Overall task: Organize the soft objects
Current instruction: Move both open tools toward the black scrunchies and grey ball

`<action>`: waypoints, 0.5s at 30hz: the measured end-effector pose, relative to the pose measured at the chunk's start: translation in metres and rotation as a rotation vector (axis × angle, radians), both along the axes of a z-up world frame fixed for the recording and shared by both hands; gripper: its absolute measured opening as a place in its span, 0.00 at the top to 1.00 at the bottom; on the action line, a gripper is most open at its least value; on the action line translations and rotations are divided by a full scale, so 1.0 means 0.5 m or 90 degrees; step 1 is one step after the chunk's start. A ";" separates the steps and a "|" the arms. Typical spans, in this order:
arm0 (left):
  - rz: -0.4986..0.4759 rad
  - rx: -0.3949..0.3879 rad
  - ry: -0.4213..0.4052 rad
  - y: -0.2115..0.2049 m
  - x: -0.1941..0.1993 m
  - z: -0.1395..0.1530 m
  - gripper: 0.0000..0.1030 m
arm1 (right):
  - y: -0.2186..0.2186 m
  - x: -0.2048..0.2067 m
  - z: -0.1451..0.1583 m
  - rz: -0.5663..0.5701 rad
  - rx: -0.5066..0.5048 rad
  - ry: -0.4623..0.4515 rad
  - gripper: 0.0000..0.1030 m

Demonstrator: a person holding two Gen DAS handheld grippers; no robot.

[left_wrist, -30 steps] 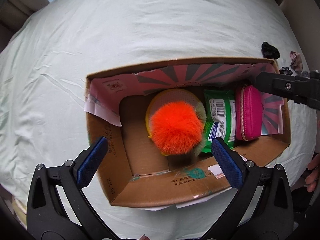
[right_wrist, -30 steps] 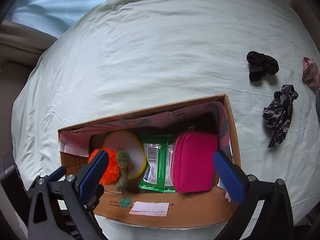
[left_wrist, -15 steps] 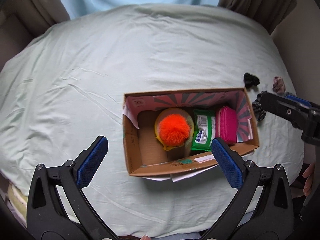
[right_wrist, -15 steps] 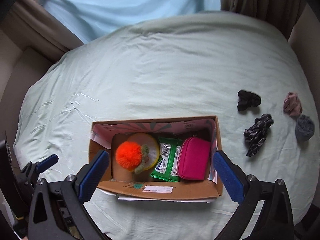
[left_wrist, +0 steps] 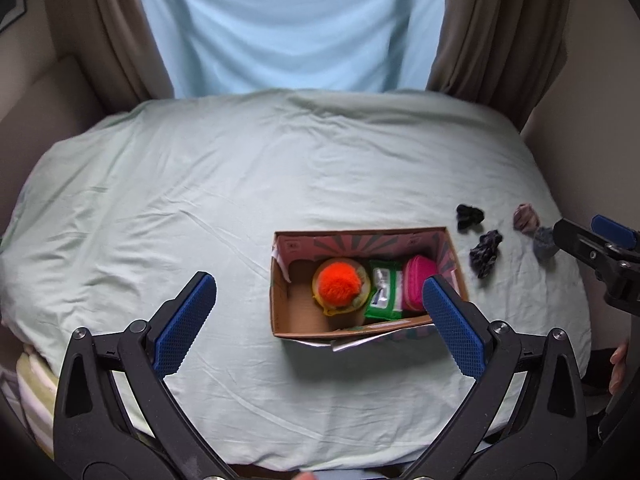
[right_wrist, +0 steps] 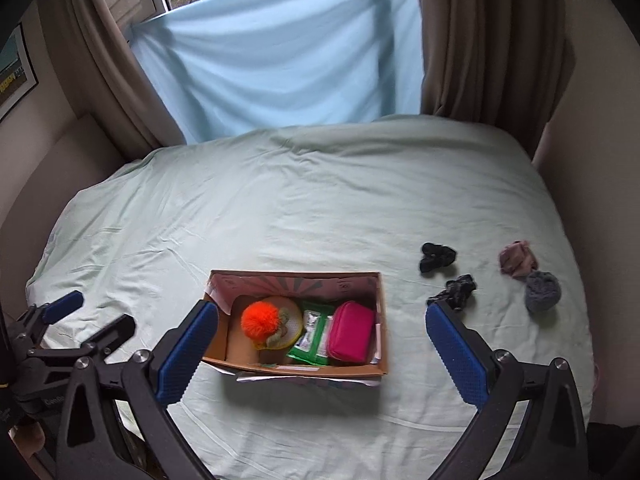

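Blue-padded and empty, the left tongs (left_wrist: 320, 308) hang with their jaws wide apart above the near edge of the bed (left_wrist: 200, 184). The right tongs (right_wrist: 320, 338) are spread just as wide and grip nothing. Between both pairs of pads sits an open cardboard box (right_wrist: 382, 320) on the pale green sheet. Inside it, from left to right, lie an orange pompom (right_wrist: 259, 320) resting on a round yellow item (right_wrist: 294, 322), a green wipes packet (right_wrist: 314, 338), and a pink zip pouch (right_wrist: 351, 338). To the right of the box, well apart from it, four scrunchies lie loose on the sheet: a black scrunchie (right_wrist: 436, 257), a dark patterned scrunchie (right_wrist: 458, 290), a dusty pink scrunchie (right_wrist: 517, 259) and a grey scrunchie (right_wrist: 542, 290); the last two touch. Beyond the bed hang brown curtains (right_wrist: 480, 40) and a light blue cloth (right_wrist: 280, 60).
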State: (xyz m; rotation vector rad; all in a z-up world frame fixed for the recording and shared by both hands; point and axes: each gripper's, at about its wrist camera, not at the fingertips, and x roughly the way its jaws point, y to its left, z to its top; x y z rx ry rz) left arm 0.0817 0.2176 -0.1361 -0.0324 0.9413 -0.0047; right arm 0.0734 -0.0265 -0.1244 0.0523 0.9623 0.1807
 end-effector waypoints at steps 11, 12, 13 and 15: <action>-0.036 -0.024 -0.066 -0.099 -0.055 0.072 0.00 | -0.119 -0.110 0.085 -0.057 -0.066 -0.100 0.00; -0.043 -0.027 -0.067 -0.117 -0.053 0.072 0.00 | -0.135 -0.114 0.087 -0.061 -0.060 -0.102 0.00; -0.050 -0.027 -0.065 -0.134 -0.049 0.071 0.00 | -0.154 -0.116 0.086 -0.065 -0.054 -0.100 0.00; -0.069 -0.024 -0.062 -0.184 -0.039 0.068 0.00 | -0.191 -0.121 0.085 -0.076 -0.048 -0.098 0.00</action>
